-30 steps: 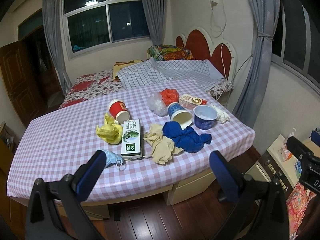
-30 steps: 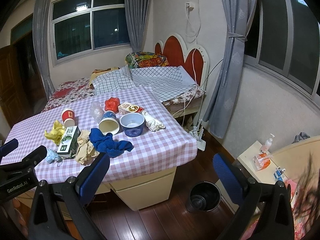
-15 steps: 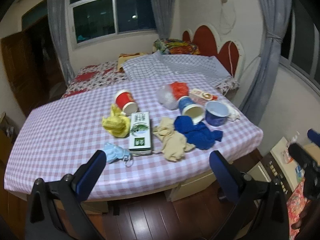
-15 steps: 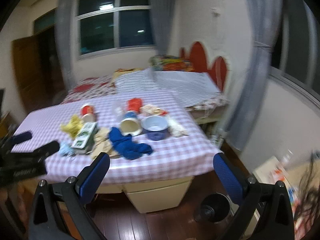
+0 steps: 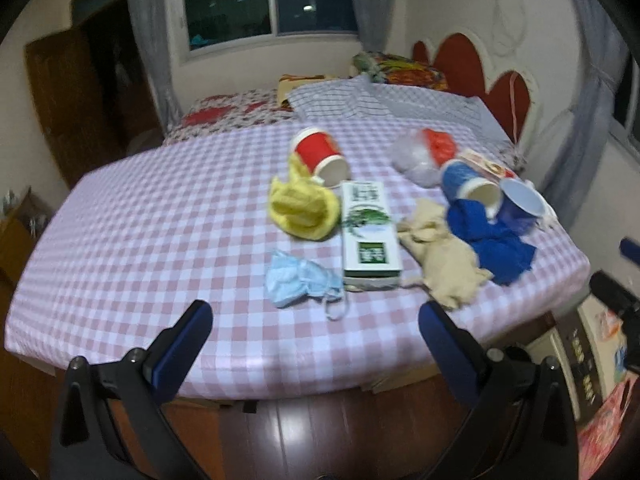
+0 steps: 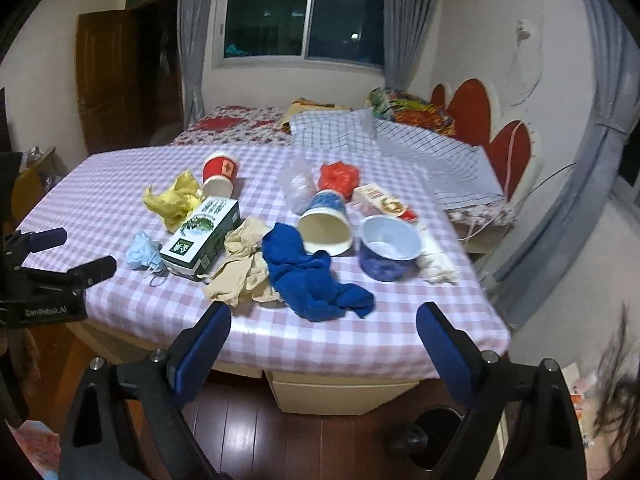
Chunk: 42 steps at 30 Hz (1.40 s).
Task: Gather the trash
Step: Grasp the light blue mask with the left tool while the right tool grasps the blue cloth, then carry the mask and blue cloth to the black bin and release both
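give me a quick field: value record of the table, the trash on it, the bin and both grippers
surface: checked tablecloth
cups on their sides: red cup; blue cup
upright: blue bowl
carton: green-white box, lying flat
crumpled: face mask; yellow wad; beige cloth; blue cloth
bin: on the floor, partly hidden
left gripper: open, empty
right gripper: open, empty, its fingers have just been closing a little

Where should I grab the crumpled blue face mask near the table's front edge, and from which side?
Grip the face mask across its bunched middle, coming down from above at the table's near edge. It lies loose and low; the carton crowds its right side, so avoid that side and the thin ear loop.
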### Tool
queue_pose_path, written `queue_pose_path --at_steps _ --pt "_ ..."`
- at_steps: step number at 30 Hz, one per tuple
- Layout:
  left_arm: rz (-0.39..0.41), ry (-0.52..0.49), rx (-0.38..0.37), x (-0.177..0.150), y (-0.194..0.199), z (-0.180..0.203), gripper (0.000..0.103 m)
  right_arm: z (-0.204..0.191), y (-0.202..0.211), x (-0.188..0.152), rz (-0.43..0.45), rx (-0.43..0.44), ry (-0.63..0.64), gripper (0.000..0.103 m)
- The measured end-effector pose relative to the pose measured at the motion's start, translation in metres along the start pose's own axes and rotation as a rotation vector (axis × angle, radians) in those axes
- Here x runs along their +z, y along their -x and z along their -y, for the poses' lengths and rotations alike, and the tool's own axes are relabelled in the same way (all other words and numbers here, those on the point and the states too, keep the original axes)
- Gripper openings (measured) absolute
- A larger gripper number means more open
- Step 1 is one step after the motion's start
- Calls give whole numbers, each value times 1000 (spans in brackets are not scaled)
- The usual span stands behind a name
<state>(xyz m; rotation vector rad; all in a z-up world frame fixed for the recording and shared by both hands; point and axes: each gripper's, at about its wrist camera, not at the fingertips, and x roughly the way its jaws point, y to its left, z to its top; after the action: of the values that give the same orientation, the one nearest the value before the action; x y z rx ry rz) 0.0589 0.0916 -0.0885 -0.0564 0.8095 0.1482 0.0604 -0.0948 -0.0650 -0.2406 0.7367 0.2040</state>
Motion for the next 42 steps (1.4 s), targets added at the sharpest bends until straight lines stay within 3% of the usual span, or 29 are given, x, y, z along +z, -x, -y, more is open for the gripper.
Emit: queue_pose_path --at_steps 8,17,20,23,25,29,36,42 --pt "-12 20 54 -6 -56 -9 100 3 -79 0 -82 19 -43 71" --pt "-42 61 33 -1 -98 -19 80 7 -125 1 -113 60 -91 64" --pt "-55 54 10 0 -104 -20 61 2 -130 5 -121 78 -84 47" --pt "-62 49 -13 2 -109 -20 45 -1 -129 5 -124 88 -80 42" --pt "-65 43 -46 3 -112 -20 25 -3 -127 4 -124 101 -79 33" --pt "-34 54 -89 9 -105 -22 20 -3 -118 5 -104 87 -82 26" --pt "41 43 -104 17 -64 -34 18 3 -84 8 -34 39 -121 25" --pt "119 -75 -166 31 -24 -4 18 26 -49 10 37 1 -199 25"
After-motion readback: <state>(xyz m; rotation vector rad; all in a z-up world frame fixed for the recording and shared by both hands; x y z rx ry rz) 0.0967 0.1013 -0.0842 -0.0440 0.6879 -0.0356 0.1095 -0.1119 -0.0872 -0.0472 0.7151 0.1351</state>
